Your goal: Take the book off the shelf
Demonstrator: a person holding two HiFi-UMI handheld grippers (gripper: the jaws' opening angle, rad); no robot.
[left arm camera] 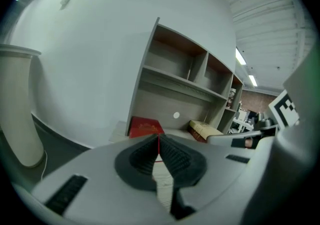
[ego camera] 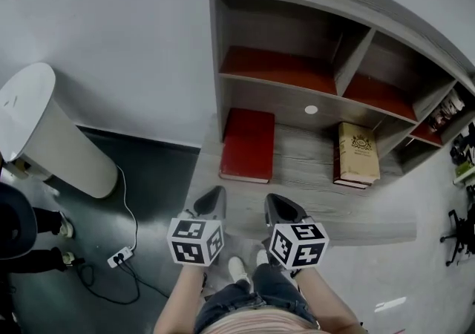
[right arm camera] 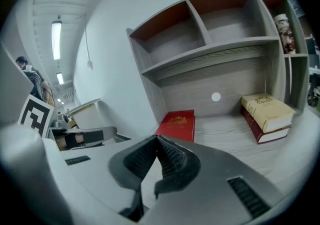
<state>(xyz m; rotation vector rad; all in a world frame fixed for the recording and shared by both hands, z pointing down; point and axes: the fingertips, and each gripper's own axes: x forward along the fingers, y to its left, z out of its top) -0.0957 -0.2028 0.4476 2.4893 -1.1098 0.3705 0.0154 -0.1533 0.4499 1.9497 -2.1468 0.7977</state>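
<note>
Nothing lifted yet: left gripper [ego camera: 214, 199] and right gripper [ego camera: 280, 206] both empty, jaws pressed together, short of the shelf [ego camera: 306, 171]; red book [ego camera: 248, 145] lies flat at 12 o'clock, reach, grip and lift all remaining

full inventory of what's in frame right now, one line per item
shelf unit: 1, grey wood, red-orange shelf boards, against white wall
red book: 1, red, flat on bottom board, left
cream book: 1, cream, right, atop dark red book
dark red book: 1, dark red, under cream book
disc: 1, white, back panel
cylinder: 1, white, floor left of unit
power strip: 1, white, dark floor left of legs
small items: count unclear, right-end compartments
bystander: 1, dark clothes, left edge
left gripper: 1, grey, shut, empty, short of red book
right gripper: 1, grey, shut, empty, beside it
legs: 2, jeans, white shoes, bottom centre
</note>
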